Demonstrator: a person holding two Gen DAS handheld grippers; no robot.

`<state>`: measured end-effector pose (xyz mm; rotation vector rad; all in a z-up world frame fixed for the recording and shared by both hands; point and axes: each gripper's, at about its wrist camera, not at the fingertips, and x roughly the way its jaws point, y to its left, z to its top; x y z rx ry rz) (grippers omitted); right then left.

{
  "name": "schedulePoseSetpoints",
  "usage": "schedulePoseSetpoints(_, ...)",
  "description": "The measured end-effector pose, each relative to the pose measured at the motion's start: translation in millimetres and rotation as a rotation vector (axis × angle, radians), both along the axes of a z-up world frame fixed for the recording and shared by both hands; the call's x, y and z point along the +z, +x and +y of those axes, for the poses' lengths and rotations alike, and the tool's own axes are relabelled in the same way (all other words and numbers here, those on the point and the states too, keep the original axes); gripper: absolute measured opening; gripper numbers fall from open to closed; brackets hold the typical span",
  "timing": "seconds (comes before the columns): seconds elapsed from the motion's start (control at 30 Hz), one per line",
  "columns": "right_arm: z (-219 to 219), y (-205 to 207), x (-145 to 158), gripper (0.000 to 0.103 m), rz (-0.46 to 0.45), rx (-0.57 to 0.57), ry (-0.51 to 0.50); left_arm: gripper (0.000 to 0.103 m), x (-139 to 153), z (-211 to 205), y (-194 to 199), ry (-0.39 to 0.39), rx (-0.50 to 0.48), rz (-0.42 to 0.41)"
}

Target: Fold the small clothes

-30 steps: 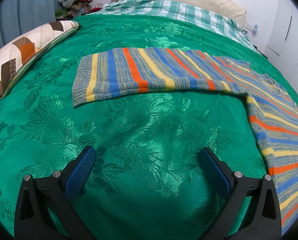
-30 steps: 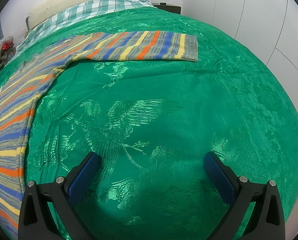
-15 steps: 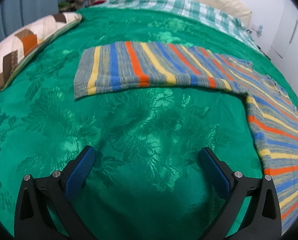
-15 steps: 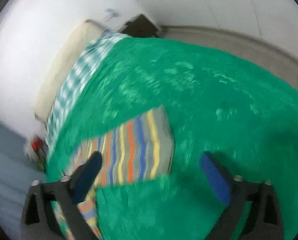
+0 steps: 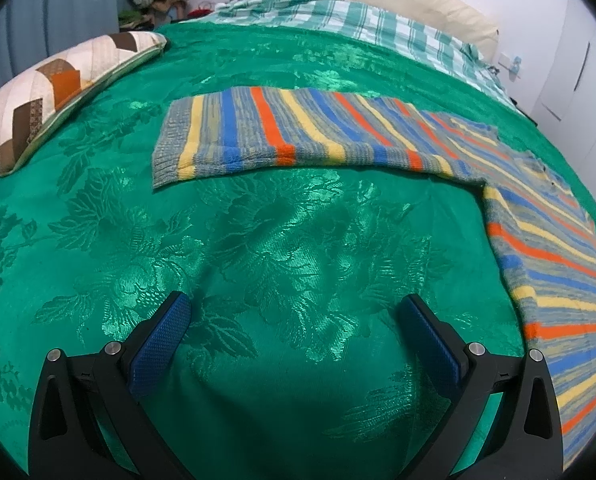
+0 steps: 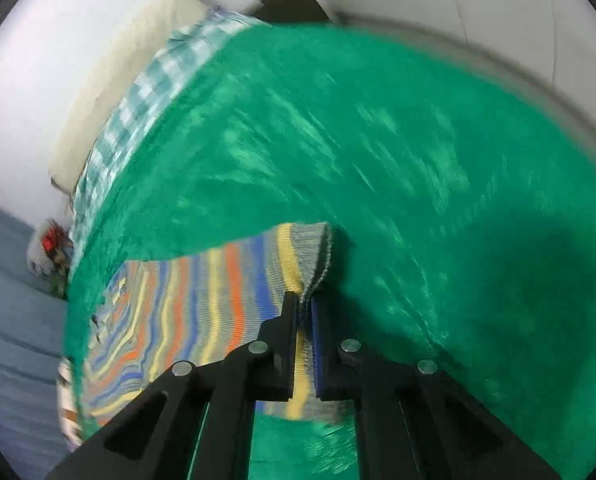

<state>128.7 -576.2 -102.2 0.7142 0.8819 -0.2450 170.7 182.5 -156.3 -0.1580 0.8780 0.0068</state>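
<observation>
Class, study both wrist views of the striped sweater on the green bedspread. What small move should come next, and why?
Probably the right gripper should carry its sleeve cuff across onto the sweater body. Its jaws have just closed on the cuff, which is bunched between the pads, while the left gripper stands open over bare bedspread, holding nothing.

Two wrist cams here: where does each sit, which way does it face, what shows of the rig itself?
Left wrist: on the left tongs, angled down over the green bedspread toward one sleeve of the striped sweater; open blue pads show.
Right wrist: on the right tongs, rolled and blurred, having just closed on the other sleeve's cuff.
Shared: sweater, bedspread, plaid sheet.
</observation>
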Motion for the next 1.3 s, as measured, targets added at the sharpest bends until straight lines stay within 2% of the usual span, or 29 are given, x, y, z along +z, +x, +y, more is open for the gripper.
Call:
schedulePoseSetpoints(0.07,26,9,32,0.006,-0.024,0.079,-0.078,0.103,0,-1,0,0.005,0.002,-0.007)
schedulePoseSetpoints(0.1,45,17,52,0.006,-0.051,0.133,-0.087,0.103,0,-1,0,0.007,0.003,-0.009)
schedulePoseSetpoints(0.2,111,49,98,0.006,-0.124,0.295,-0.037,0.103,0,-2,0,0.012,0.005,-0.012)
schedulePoseSetpoints(0.27,159,75,116,0.006,-0.158,0.389,0.023,0.103,0,-2,-1,0.013,0.006,-0.013)
schedulePoseSetpoints(0.33,200,97,119,0.006,-0.176,0.448,0.079,0.103,0,-2,-1,0.012,0.006,-0.013)
schedulePoseSetpoints(0.43,261,135,101,0.01,-0.156,0.505,0.142,0.103,0,-3,-1,0.01,0.006,-0.014)
schedulePoseSetpoints(0.47,277,152,86,0.025,-0.132,0.525,0.196,0.103,0,-3,-1,0.012,0.007,-0.014)
schedulePoseSetpoints(0.5,287,166,72,0.053,-0.104,0.532,0.248,0.103,0,-3,-1,0.014,0.008,-0.014)
schedulePoseSetpoints(0.53,295,172,59,0.063,-0.081,0.521,0.283,0.103,1,-3,-1,0.016,0.009,-0.015)
schedulePoseSetpoints(0.57,300,177,49,0.064,-0.079,0.506,0.296,0.103,1,-4,-1,0.018,0.01,-0.015)
schedulePoseSetpoints(0.67,295,175,37,0.064,-0.109,0.511,0.322,0.103,1,-4,0,0.02,0.01,-0.013)
schedulePoseSetpoints(0.8,274,166,17,0.064,-0.073,0.461,0.353,0.103,1,-4,1,0.023,0.011,-0.008)
schedulePoseSetpoints(0.93,249,156,-40,0.063,0.099,0.354,0.291,0.103,1,-3,1,0.017,0.01,-0.008)
schedulePoseSetpoints(0.97,243,151,-47,0.061,0.088,0.337,0.336,0.103,1,-3,1,0.015,0.009,-0.009)
schedulePoseSetpoints(1.07,231,134,-21,0.061,-0.105,0.332,0.457,0.103,3,-2,1,0.005,0.003,-0.004)
schedulePoseSetpoints(1.1,228,126,-8,0.063,-0.163,0.347,0.458,0.103,5,-2,0,0.007,0.004,0.001)
schedulePoseSetpoints(1.13,226,120,-1,0.065,-0.18,0.35,0.449,0.102,8,-3,0,0.008,0.003,0.012)
schedulePoseSetpoints(1.2,218,109,-5,0.069,-0.138,0.318,0.429,0.102,21,-8,2,-0.003,-0.024,-0.017)
schedulePoseSetpoints(1.23,213,105,-18,0.069,-0.081,0.29,0.425,0.102,29,-11,4,-0.014,-0.034,-0.045)
schedulePoseSetpoints(1.27,208,101,-38,0.068,0.028,0.248,0.393,0.102,38,-15,10,-0.026,-0.037,-0.072)
schedulePoseSetpoints(1.3,205,97,-55,0.052,0.093,0.224,0.372,0.102,43,-16,15,-0.041,-0.037,-0.084)
